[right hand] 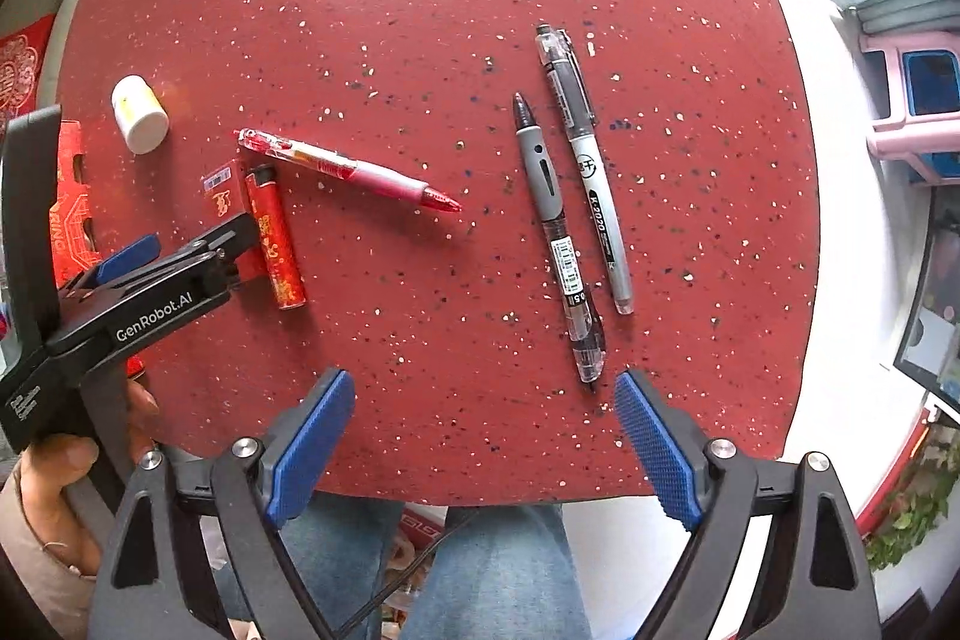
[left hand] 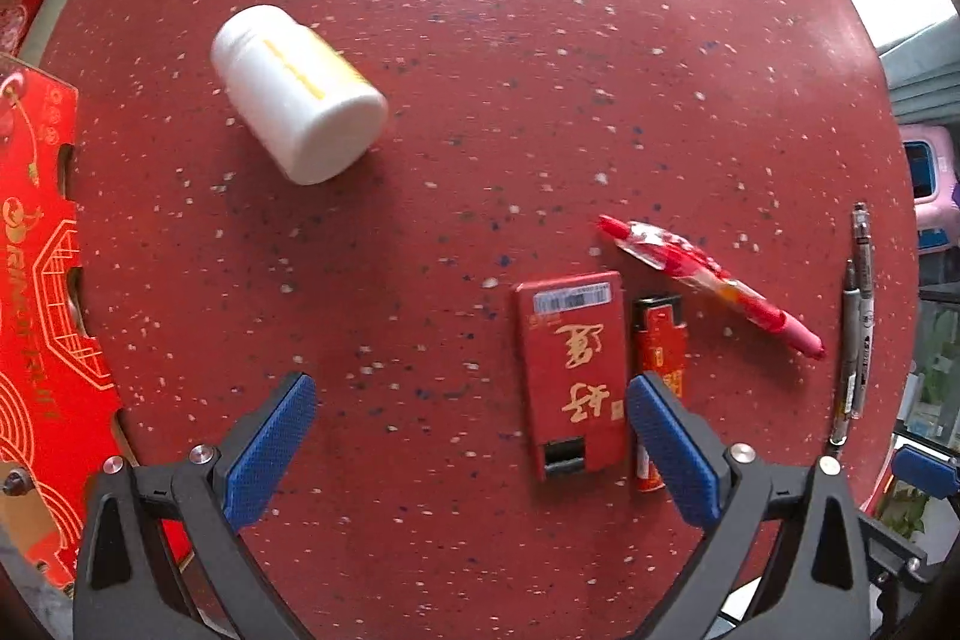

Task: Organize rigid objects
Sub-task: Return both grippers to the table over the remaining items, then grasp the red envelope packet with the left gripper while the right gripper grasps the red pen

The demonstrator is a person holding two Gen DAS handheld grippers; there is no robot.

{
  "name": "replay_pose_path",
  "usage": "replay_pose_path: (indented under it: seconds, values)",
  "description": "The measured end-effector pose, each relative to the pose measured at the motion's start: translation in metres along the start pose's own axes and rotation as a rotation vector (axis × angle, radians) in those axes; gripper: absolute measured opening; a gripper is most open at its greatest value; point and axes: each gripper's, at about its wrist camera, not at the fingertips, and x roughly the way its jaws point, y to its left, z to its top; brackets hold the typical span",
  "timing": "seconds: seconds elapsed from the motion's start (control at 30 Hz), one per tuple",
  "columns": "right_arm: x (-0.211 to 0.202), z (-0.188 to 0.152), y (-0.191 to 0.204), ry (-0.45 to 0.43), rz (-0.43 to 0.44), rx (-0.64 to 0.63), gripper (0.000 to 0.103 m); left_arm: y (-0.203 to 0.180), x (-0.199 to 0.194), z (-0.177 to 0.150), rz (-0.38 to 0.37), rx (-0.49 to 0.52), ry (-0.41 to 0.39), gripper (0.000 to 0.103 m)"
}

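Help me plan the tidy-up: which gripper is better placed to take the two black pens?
Right. The right gripper hangs open with the black pens just ahead of its fingertips. The left gripper hangs open over the red card and lighter, pens far aside.

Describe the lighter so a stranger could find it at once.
On the red speckled table, find the flat red box with gold characters. The lighter lies right beside it: a slim red stick with gold print and a black top, shorter than the pens.
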Motion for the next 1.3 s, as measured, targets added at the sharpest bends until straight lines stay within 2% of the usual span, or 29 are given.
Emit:
replay_pose_path:
  seconds: [0.27,0.4,0.6,0.9,0.93,1.1,1.2,1.3]
  values:
    - [0.003,0.011,0.019,-0.019,-0.008,-0.079,0.09,0.021,-0.003,0.004,0.022,-0.011,-0.01,0.103]
    - [0.002,0.016,0.027,-0.023,-0.01,-0.097,0.09,0.008,-0.001,0.009,0.032,0.054,-0.02,0.103]
    - [-0.001,0.029,0.042,-0.044,-0.055,-0.182,0.09,-0.01,0.007,0.023,0.014,0.072,-0.012,0.103]
    - [0.02,0.067,0.099,-0.116,-0.173,-0.589,0.09,-0.012,0.004,0.016,0.013,0.108,-0.049,0.103]
    - [0.024,0.069,0.105,-0.123,-0.185,-0.647,0.09,-0.013,0.001,0.008,0.013,0.116,-0.047,0.103]
    - [0.033,0.068,0.13,-0.171,-0.21,-0.864,0.089,-0.009,0.007,-0.002,0.013,0.132,-0.058,0.103]
    - [0.04,0.064,0.146,-0.174,-0.216,-0.997,0.083,-0.005,0.004,-0.004,0.011,0.125,-0.07,0.103]
    - [0.04,0.06,0.16,-0.196,-0.218,-1.07,0.083,-0.003,0.003,-0.007,0.011,0.119,-0.072,0.103]
